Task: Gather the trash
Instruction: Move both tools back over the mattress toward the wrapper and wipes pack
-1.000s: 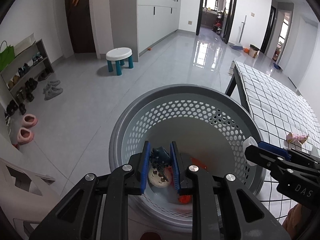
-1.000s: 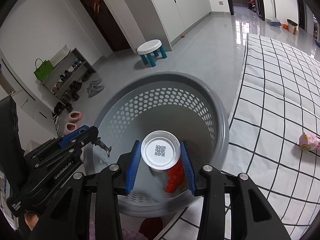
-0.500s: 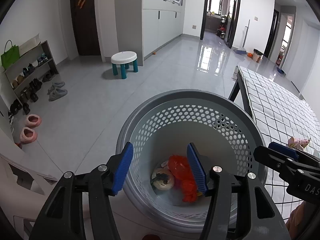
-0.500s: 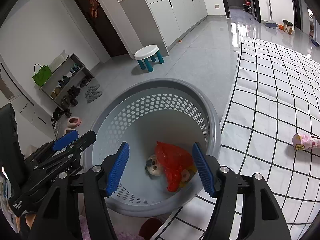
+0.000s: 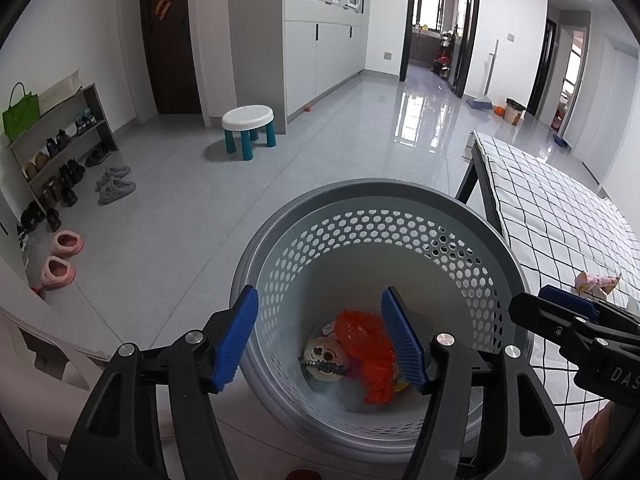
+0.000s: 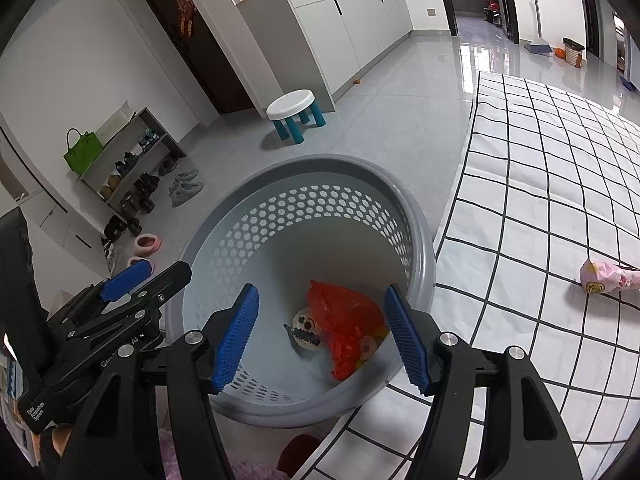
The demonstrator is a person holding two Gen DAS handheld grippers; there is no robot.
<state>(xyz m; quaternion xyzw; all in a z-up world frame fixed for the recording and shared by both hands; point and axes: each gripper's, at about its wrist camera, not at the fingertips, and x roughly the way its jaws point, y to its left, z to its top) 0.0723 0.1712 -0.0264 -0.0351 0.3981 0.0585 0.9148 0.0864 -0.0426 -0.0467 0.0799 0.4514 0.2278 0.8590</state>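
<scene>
A grey perforated basket (image 5: 376, 216) stands on the floor beside a table with a checked cloth (image 6: 540, 200). At its bottom lie a red plastic bag (image 5: 368, 344), a round white lid (image 5: 320, 354) and a dark toothed clip (image 5: 326, 369). My left gripper (image 5: 319, 292) hangs over the basket, its jaws opening with nothing between them. My right gripper (image 6: 321, 290) is open and empty above the same basket (image 6: 320, 164), over the red bag (image 6: 344, 320). A pink wrapper (image 6: 608, 280) lies on the cloth to the right.
A white stool with teal legs (image 5: 248, 120) stands on the grey tiled floor beyond the basket. A shoe rack (image 5: 60, 152) and pink slippers (image 5: 60, 256) line the left wall. A broom (image 5: 486, 92) leans at the far back.
Both grippers opened. The left let go of the dark clip and the right let go of the round white lid. Both pieces now lie at the basket's bottom.
</scene>
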